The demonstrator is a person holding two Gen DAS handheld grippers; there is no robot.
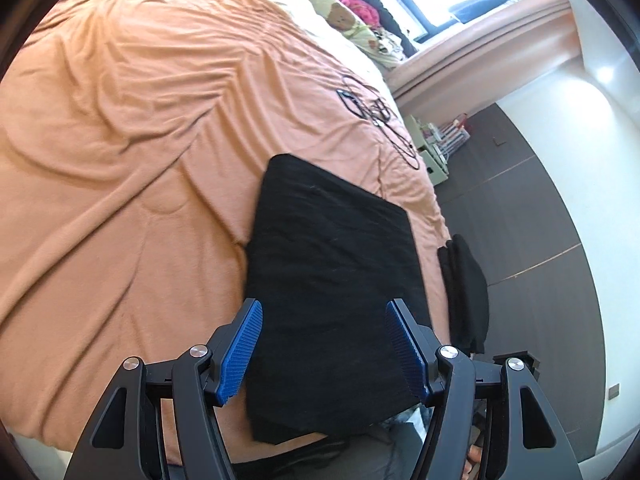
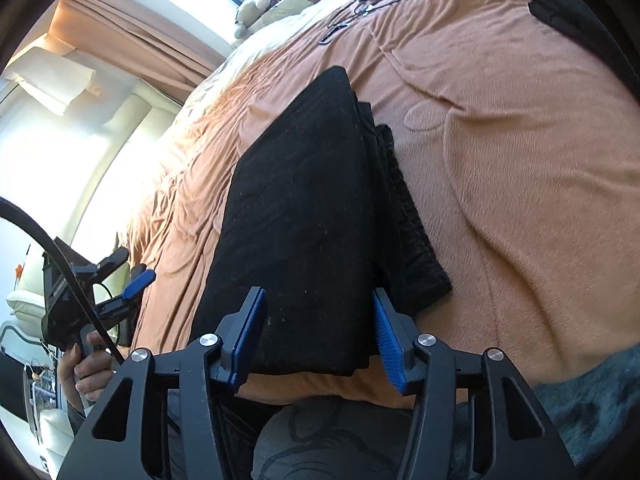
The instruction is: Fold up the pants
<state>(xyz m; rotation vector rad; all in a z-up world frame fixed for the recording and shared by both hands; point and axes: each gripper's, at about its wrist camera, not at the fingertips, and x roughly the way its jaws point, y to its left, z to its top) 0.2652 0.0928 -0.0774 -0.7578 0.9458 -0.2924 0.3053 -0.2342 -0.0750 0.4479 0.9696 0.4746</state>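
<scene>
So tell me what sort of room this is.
Most likely a bedroom at home: a wide bed under an orange blanket, a bear-print pillow at its head, and curtains beside a bright window.

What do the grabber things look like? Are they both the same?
Yes, they match. Each hand-held gripper, left and right, has black plastic arms with triangle-shaped holes, round silver bolts, and two fingers with bumpy bright-blue pads. In the right wrist view you can also see the left one from the side, with a black cable curving past it.
</scene>
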